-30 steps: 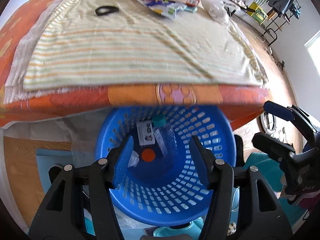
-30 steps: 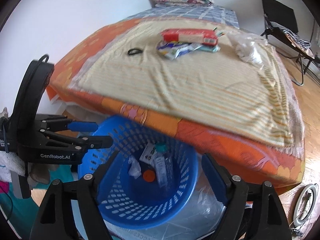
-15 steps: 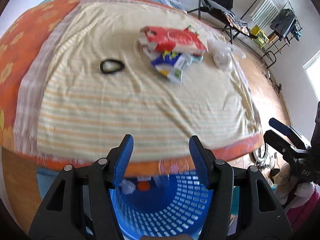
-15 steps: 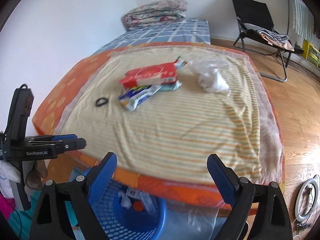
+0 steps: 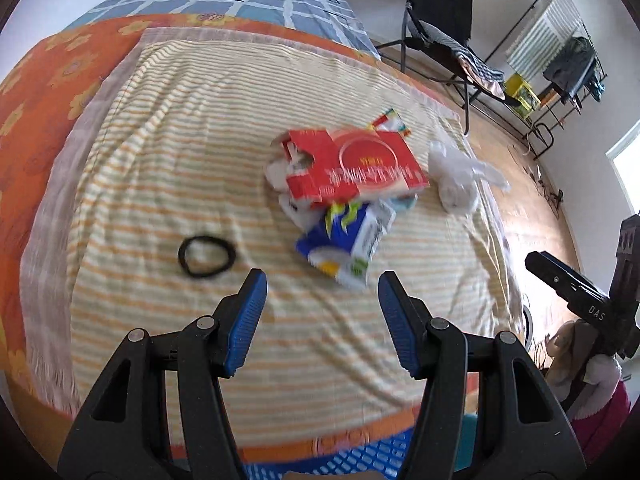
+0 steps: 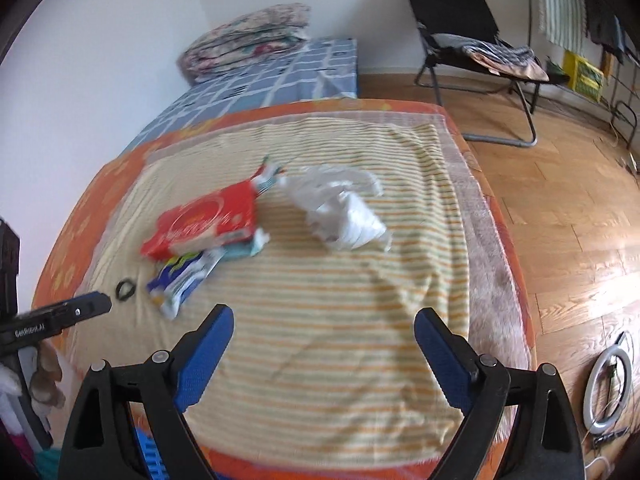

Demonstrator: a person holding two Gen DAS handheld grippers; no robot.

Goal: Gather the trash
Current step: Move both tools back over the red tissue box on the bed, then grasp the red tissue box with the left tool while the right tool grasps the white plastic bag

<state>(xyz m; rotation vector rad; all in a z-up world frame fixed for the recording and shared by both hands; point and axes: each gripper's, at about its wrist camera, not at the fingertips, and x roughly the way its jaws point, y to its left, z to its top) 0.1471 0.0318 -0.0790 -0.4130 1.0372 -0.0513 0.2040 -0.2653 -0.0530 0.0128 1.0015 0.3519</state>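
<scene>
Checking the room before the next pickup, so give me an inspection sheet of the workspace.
Surface: striped blanket over an orange bedspread.
Job's things: red carton on a blue-white carton; crumpled white bag apart beside them.
Clutter: black hair tie.
Grippers: left tool and right tool open, both empty.
Cables: some on the wooden floor.
Surroundings: blue basket at the bed's edge; folding chair; ring light.

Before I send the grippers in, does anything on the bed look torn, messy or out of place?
The red carton has its left end torn open and lies askew on a heap of wrappers, a blue packet sticking out beneath. A crumpled white plastic bag lies beside them, and a black hair tie sits alone on the striped blanket.
</scene>
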